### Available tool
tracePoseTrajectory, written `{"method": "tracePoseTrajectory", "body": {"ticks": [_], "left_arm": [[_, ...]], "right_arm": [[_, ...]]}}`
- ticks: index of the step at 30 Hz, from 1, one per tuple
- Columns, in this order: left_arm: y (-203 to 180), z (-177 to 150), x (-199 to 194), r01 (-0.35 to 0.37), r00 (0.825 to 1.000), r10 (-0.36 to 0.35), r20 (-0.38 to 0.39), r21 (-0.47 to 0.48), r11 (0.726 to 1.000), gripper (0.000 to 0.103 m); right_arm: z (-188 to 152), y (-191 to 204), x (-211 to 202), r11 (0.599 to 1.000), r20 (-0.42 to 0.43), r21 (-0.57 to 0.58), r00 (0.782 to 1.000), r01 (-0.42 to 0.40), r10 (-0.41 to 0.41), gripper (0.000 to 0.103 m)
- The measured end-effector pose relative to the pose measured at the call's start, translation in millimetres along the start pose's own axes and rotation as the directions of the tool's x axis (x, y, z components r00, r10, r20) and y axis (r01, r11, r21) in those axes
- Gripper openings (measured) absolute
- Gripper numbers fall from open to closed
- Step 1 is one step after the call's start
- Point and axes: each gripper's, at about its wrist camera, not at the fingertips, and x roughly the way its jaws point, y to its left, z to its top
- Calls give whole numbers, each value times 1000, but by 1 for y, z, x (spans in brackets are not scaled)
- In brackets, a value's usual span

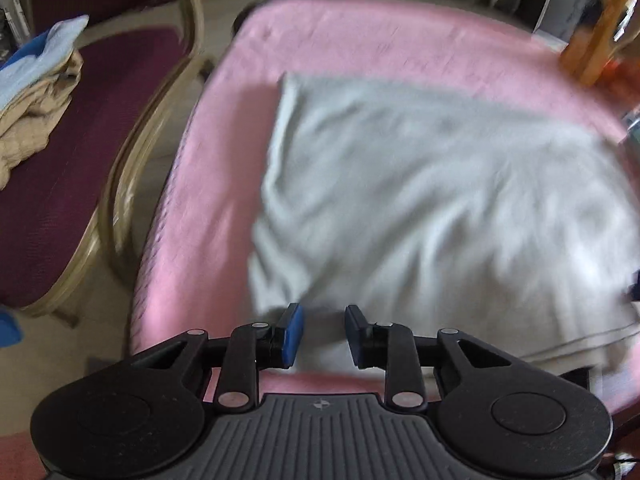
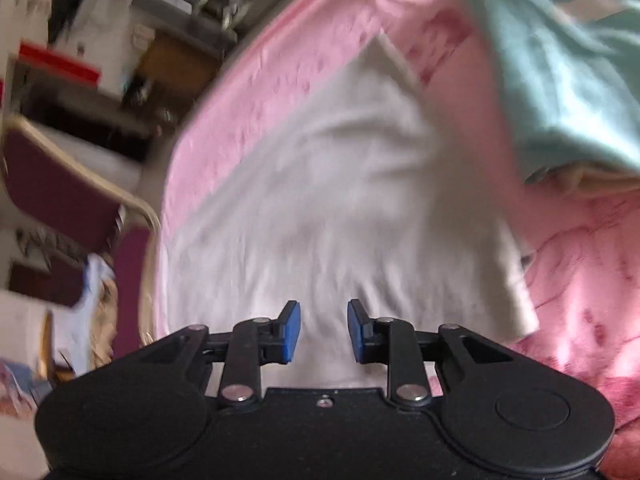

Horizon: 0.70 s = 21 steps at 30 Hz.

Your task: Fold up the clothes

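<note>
A pale grey-white garment (image 1: 420, 200) lies spread and folded on the pink bedcover (image 1: 360, 32). My left gripper (image 1: 323, 334) hovers over its near edge, jaws apart, with nothing pinched between the blue pads (image 1: 293, 334). In the right wrist view the same garment (image 2: 328, 208) stretches away on the pink cover (image 2: 260, 80). My right gripper (image 2: 324, 330) is over its near part, jaws apart, and no cloth is caught between them. Both views are blurred by motion.
A maroon chair (image 1: 68, 168) with a gold frame stands left of the bed, holding a pile of beige and light blue clothes (image 1: 36, 92). A teal cloth (image 2: 560, 60) lies at the bed's right. Shelves and furniture (image 2: 80, 80) stand beyond. An orange object (image 1: 596, 36) sits at the far corner.
</note>
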Motion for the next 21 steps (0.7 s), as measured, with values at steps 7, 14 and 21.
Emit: {"method": "tracePoseTrajectory", "body": {"ticks": [7, 14, 21], "left_arm": [[2, -12, -17, -107, 994, 106, 31, 24, 994, 32], [-19, -15, -44, -28, 983, 18, 185, 48, 998, 38], [-40, -26, -43, 55, 983, -73, 171, 105, 993, 39]], "right_arm": [[-12, -33, -37, 981, 103, 145, 984, 131, -146, 19], [-40, -48, -66, 989, 279, 141, 956, 54, -92, 34], [-59, -43, -38, 974, 156, 208, 986, -93, 61, 39]]}}
